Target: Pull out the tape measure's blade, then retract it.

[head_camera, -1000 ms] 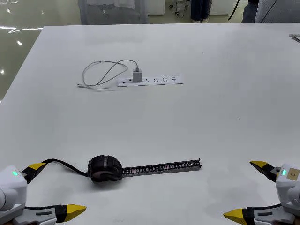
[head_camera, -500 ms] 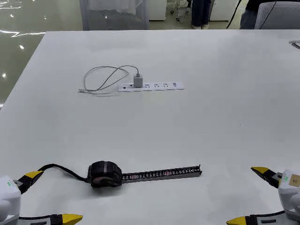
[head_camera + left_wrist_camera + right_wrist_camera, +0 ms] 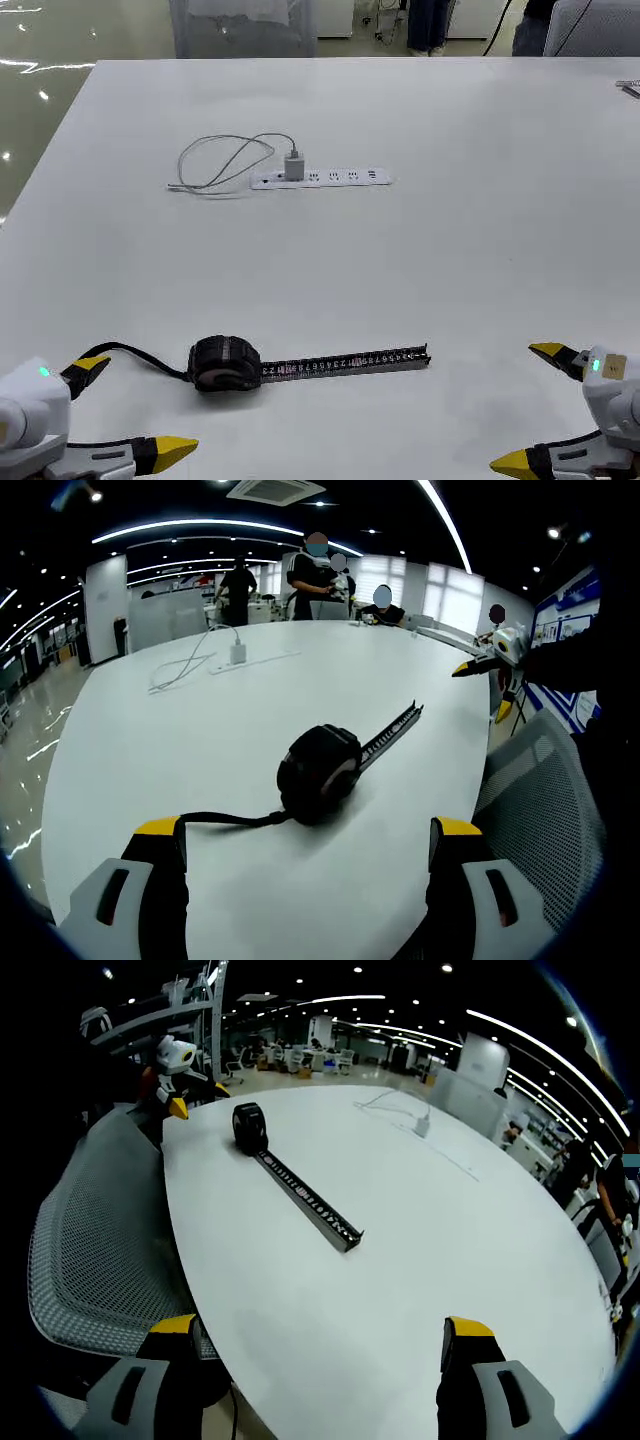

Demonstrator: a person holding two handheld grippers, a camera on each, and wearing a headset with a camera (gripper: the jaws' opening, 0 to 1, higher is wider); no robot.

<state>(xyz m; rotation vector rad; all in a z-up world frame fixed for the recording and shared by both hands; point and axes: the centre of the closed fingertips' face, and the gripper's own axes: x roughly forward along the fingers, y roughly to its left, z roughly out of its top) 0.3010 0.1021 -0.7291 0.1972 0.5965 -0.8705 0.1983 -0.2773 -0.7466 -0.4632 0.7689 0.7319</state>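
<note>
A black tape measure (image 3: 224, 363) lies on the white table (image 3: 400, 260) near the front edge, its blade (image 3: 345, 361) drawn out to the right and lying flat. A black wrist strap (image 3: 140, 355) trails left from the case. My left gripper (image 3: 135, 405) stands open at the lower left, its far tip near the strap end. In the left gripper view the case (image 3: 320, 773) sits ahead between the open jaws. My right gripper (image 3: 535, 407) is open at the lower right, well apart from the blade's hook (image 3: 348, 1239).
A white power strip (image 3: 320, 178) with a plugged charger and a looped grey cable (image 3: 225, 160) lies farther back. A grey mesh chair (image 3: 95, 1250) sits by the table's near edge. People stand at the far side of the room.
The head view has shifted a little. Both grippers stay open at the bottom corners, and the tape measure and its drawn-out blade lie unmoved.
</note>
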